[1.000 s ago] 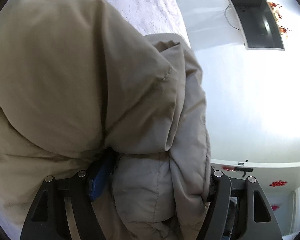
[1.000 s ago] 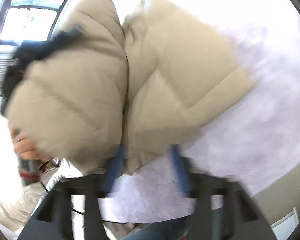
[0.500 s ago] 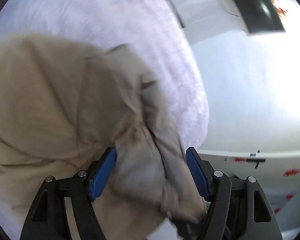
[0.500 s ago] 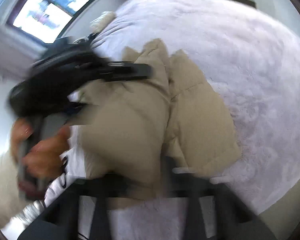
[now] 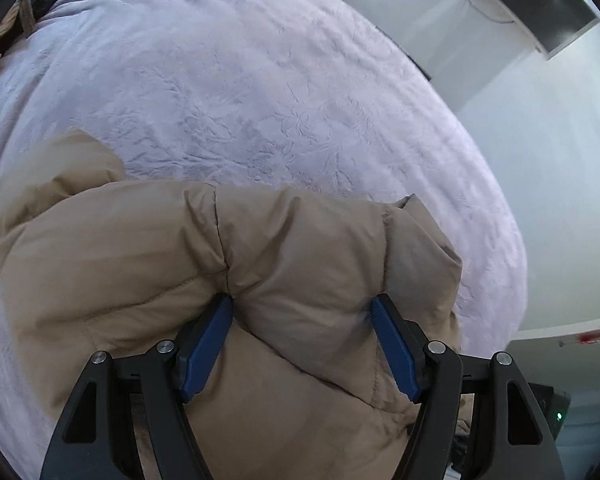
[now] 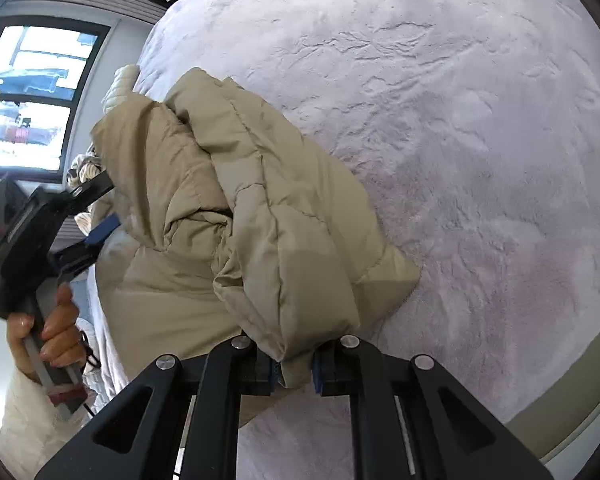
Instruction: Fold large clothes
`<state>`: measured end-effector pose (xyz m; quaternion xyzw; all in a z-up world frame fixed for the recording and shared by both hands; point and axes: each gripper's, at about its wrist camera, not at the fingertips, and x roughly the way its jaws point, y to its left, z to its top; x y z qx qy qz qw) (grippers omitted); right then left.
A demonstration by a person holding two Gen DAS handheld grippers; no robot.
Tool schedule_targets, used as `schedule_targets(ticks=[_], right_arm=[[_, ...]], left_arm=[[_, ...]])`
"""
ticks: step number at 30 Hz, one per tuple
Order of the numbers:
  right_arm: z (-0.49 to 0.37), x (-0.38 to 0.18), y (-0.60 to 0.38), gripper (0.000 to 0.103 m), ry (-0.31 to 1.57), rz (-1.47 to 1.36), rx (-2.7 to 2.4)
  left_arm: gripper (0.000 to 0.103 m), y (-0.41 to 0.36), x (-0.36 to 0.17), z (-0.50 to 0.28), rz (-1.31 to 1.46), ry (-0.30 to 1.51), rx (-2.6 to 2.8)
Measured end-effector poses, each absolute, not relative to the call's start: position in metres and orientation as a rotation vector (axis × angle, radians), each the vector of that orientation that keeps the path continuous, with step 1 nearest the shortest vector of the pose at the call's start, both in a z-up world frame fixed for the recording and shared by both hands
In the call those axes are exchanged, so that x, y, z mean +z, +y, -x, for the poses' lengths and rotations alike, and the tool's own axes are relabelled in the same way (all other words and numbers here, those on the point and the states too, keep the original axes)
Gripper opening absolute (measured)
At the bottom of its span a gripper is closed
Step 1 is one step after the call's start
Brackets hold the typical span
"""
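Note:
A tan puffer jacket [image 5: 140, 264] lies bunched in thick folds on a lilac plush bed cover [image 5: 260, 80]. My left gripper [image 5: 302, 304] straddles a fat roll of its padding; both blue pads press into the fabric. In the right wrist view the same jacket [image 6: 260, 208] forms a heap on the bed cover [image 6: 460, 120]. My right gripper [image 6: 294, 372] is shut on a hanging fold at the heap's near end. The left gripper [image 6: 110, 204] shows at the heap's far left edge, carried by a person's hand [image 6: 56, 324].
A window [image 6: 28, 96] stands at the left beyond the bed. Cream knitted clothes [image 6: 118, 84] lie behind the jacket. A dark wall-mounted unit [image 5: 556, 4] and a white cabinet [image 5: 560, 332] are off the bed's right side. The bed's edge [image 6: 560, 400] runs close on the right.
The jacket has come down from mid-air onto the bed cover. My right gripper went from open to shut on a fold. The left gripper tilted and now looks over the bed.

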<state>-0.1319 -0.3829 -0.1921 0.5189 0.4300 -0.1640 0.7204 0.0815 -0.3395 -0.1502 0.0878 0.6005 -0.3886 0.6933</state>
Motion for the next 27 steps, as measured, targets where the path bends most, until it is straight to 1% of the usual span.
schedule_targets(ticks=[2, 4, 6, 8, 11, 12, 14, 19, 24, 27], right_arm=[[0.130, -0.201, -0.392, 0.013, 0.942, -1.178, -0.364], [0.136, -0.215, -0.400, 0.013, 0.927, -1.236, -0.352], [0.137, -0.224, -0.408, 0.014, 0.920, -1.295, -0.337], [0.139, -0.222, -0.411, 0.014, 0.926, -1.314, -0.318], [0.144, -0.209, -0.416, 0.018, 0.954, -1.281, -0.313], [0.145, -0.205, -0.417, 0.023, 0.964, -1.268, -0.317], [0.147, -0.193, -0.422, 0.024, 0.986, -1.228, -0.337], [0.154, -0.161, -0.436, 0.024, 0.990, -1.136, -0.417], [0.156, -0.123, -0.447, 0.024, 0.950, -0.998, -0.514], [0.144, -0.106, -0.452, 0.024, 0.917, -0.968, -0.481]], left_arm=[[0.072, -0.348, -0.160, -0.079, -0.224, 1.343, -0.863], [0.072, -0.366, -0.173, -0.095, -0.250, 1.344, -0.854], [0.072, -0.370, -0.171, -0.097, -0.271, 1.345, -0.844], [0.072, -0.373, -0.171, -0.098, -0.274, 1.348, -0.840], [0.072, -0.372, -0.175, -0.099, -0.263, 1.357, -0.836], [0.072, -0.372, -0.176, -0.100, -0.259, 1.359, -0.833], [0.072, -0.369, -0.175, -0.102, -0.254, 1.364, -0.828], [0.072, -0.365, -0.175, -0.105, -0.255, 1.363, -0.818], [0.072, -0.359, -0.173, -0.106, -0.253, 1.362, -0.805], [0.072, -0.357, -0.172, -0.106, -0.248, 1.361, -0.802]])
